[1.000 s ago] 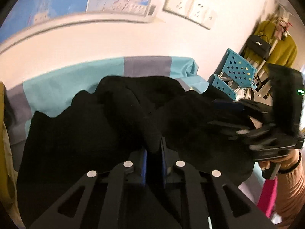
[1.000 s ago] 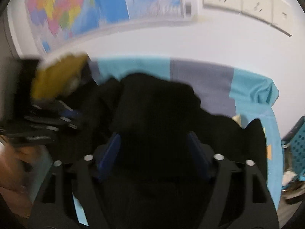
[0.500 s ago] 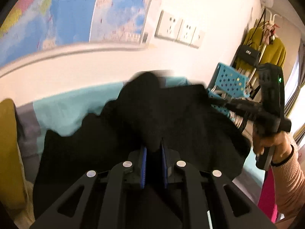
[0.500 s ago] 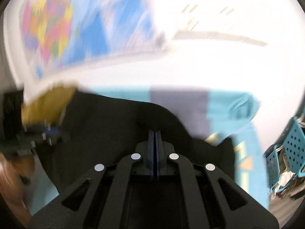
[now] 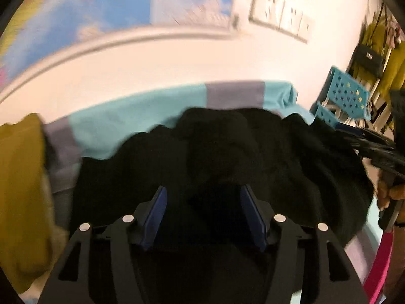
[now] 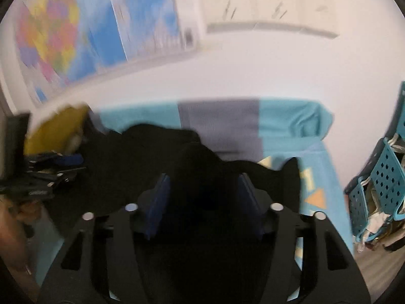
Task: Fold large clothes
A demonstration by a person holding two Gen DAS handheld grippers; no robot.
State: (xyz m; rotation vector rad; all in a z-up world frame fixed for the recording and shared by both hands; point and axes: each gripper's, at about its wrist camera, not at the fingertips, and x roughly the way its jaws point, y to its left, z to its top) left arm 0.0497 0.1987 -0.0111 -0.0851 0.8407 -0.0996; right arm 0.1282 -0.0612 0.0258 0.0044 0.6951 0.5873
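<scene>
Your left gripper (image 5: pixel 203 212) and right gripper (image 6: pixel 202 200) are both opening, fingers (image 5: pixel 157 210) straddling the black garment (image 5: pixel 227 152) without pressing. It lies bunched below them on the blue cover (image 5: pixel 121 129); its axis is unclear.

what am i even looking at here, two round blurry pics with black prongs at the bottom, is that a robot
No robot: a person holds a two-finger gripper in each hand, and a fisheye camera on each looks along its fingers, hence the round pictures. One picture is from the left gripper, the other from the right gripper. Both have their blue pads apart and opening, hovering over a crumpled black garment, gripping nothing. It lies on a turquoise and grey sheet. Beside it sit a mustard cloth and blue perforated baskets; a map hangs on the wall.
</scene>
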